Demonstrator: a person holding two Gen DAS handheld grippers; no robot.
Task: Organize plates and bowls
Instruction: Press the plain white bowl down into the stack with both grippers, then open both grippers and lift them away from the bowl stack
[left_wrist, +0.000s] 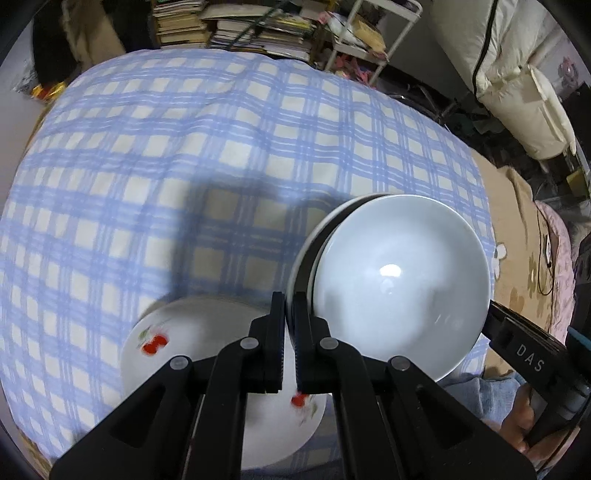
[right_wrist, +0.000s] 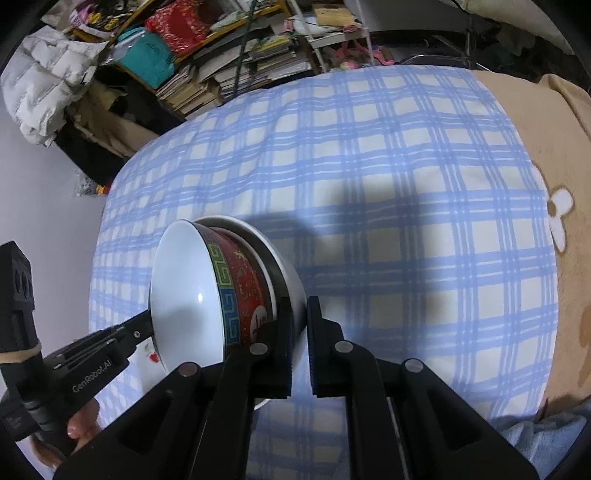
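bowls (right_wrist: 192, 291) tilted between both grippers, left gripper (left_wrist: 290, 310) and right gripper (right_wrist: 299, 314) jaws clenched on rims, angled steeply down

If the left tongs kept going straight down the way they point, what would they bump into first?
Most likely the cherry plate, which lies on the checked cloth right under the left tongs. They are shut, seemingly on the rim of the white bowl. How far above the plate they hang is hard to judge.
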